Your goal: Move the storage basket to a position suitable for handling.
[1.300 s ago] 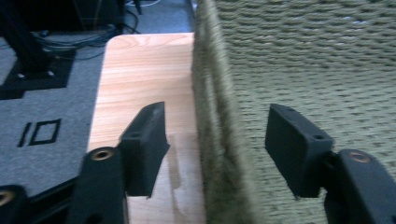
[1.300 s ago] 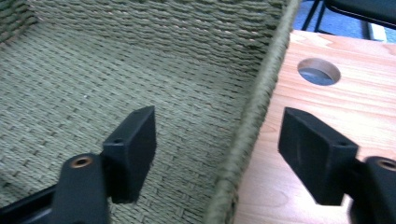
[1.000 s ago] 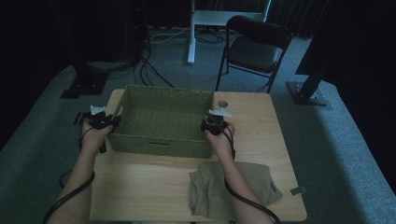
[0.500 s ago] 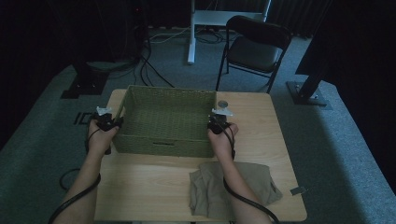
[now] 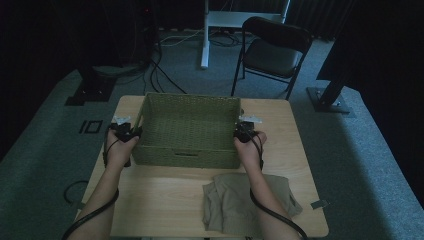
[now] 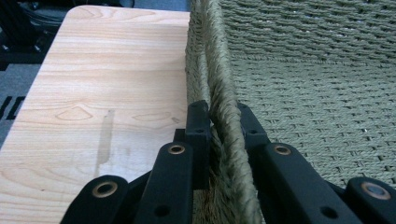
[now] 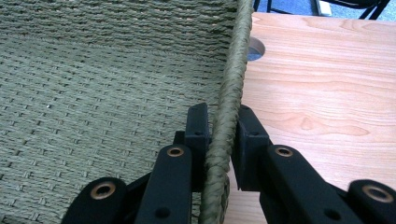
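Jaws, left gripper (image 6: 223, 122): pinching the woven basket's left rim (image 6: 219, 93), one jaw outside the wall, one inside; they have just been closing on it.
Jaws, right gripper (image 7: 223, 122): clamped on the basket's right rim (image 7: 233, 70) the same way, also just closed onto it.
Basket (image 5: 187, 125): olive-green wicker, rectangular, standing on the far half of the wooden table (image 5: 160, 195), between the two hands.
Left hand (image 5: 120, 147): at the basket's left wall.
Right hand (image 5: 250, 147): at its right wall.
Cloth (image 5: 235, 202): tan, crumpled, near the table's front edge, partly under the right forearm.
Folding chair (image 5: 272, 50): beyond the table.
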A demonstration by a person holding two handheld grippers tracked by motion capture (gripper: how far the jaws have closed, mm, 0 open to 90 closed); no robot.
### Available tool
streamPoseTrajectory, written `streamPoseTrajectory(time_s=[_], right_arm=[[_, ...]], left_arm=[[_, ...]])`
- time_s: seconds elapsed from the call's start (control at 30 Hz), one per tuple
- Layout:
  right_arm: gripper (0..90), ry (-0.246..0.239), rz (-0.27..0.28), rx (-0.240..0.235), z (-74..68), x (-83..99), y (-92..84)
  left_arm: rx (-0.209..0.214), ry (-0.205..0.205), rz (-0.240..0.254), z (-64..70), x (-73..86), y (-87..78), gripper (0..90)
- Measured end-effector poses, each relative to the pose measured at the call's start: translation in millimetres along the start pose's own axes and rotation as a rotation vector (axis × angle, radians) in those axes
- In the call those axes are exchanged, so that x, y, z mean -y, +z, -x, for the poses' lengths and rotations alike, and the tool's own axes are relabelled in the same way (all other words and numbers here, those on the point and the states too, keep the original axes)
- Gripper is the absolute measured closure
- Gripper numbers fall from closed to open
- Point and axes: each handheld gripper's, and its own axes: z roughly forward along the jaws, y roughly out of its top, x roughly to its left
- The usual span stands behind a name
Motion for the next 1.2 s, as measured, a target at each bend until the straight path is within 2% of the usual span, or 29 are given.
streamPoseTrajectory(time_s=[0.2,0.37,0.63,0.7,0.8,0.83,0.93,0.97,1.17,1.2], right_arm=[[78.5,-0.003,0.000,0.006,14.6,0.8,-1.7],[78.5,-0.002,0.001,0.009,28.9,1.8,-3.3],[78.4,0.007,0.000,0.008,50.7,3.4,-6.6],[78.5,0.004,-0.002,0.012,56.5,3.7,-7.3],[78.6,0.002,-0.002,0.015,62.7,3.8,-8.0],[78.5,0.000,-0.004,0.018,69.2,4.0,-8.7],[78.4,0.000,-0.006,0.015,76.1,4.3,-9.6],[78.3,-0.005,-0.008,0.016,83.4,4.8,-10.7],[78.4,0.001,-0.007,0.017,99.1,6.5,-13.1],[78.4,0.008,-0.005,0.015,105.3,7.3,-14.1]], left_arm=[[0.010,0.008,-0.001,14.1,0.0,3.3,80.7],[0.030,0.014,0.019,26.4,2.7,7.1,80.6],[0.038,0.011,0.008,44.1,1.2,10.8,80.5],[0.043,0.013,0.002,53.0,0.4,12.6,80.4],[0.045,0.017,-0.003,59.2,-0.3,13.9,80.4],[0.047,0.022,-0.004,65.7,-0.7,15.5,80.5],[0.051,0.022,-0.005,71.8,-0.8,17.0,80.4],[0.053,0.022,-0.008,77.9,-0.9,18.1,80.4],[0.063,0.024,-0.009,93.2,-1.1,21.1,80.3],[0.069,0.024,-0.009,98.8,-1.2,22.3,80.2]])
